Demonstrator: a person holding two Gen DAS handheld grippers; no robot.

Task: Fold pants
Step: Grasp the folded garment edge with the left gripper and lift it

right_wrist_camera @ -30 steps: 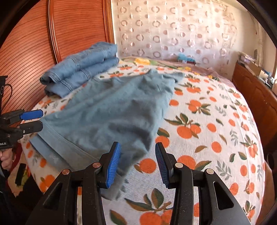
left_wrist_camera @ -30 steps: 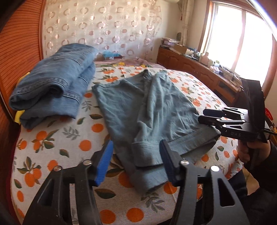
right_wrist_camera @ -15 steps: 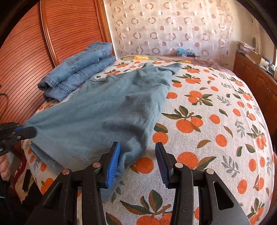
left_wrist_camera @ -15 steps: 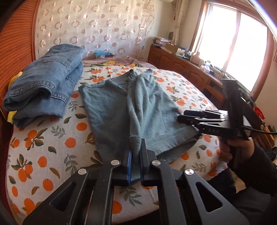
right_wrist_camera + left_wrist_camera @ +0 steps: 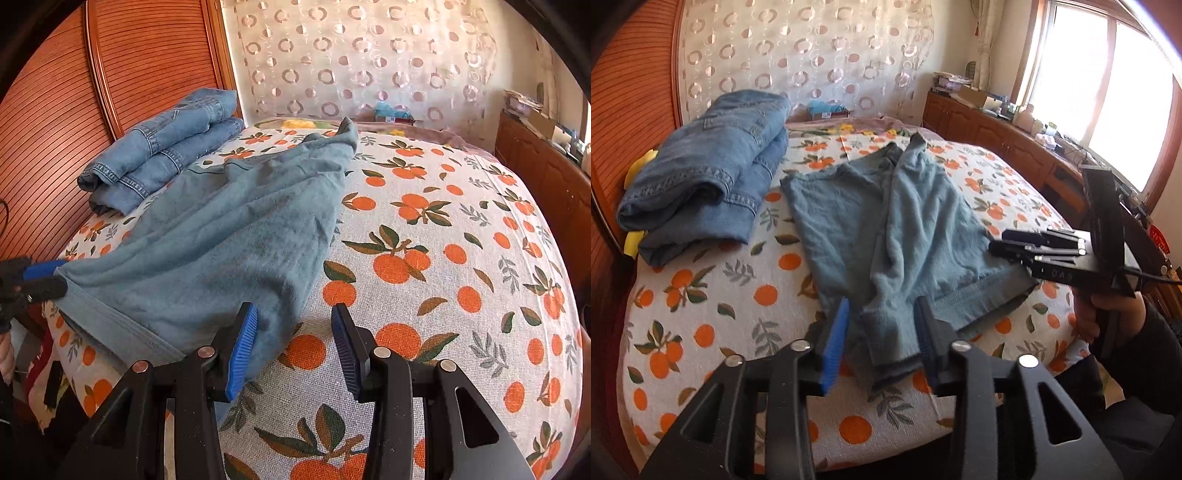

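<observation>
Your left claw has just been opening. Its jaws stand apart, and the near cuff of the grey-blue pants lies loosely between the pads without being pinched. That looks like a let-go or a re-grip rather than a carry, because the cloth sags onto the bed instead of hanging from the claw.

From that claw the pants run straight ahead and away, one leg lapped over the other, with the hem band trailing off to its right.

Your right claw is open too and holds nothing. The pants' corner sits just beside its left-hand pad and bare bedspread lies under the gap, so it is close enough to take that corner when you want it.

With a claw parked at each end of the near edge, you look set up to lift both corners together and carry them forward for the cross fold, which is not yet made.

The folded jeans lie ahead and left of the left claw, clear of the pants, so they should not catch the fold.
</observation>
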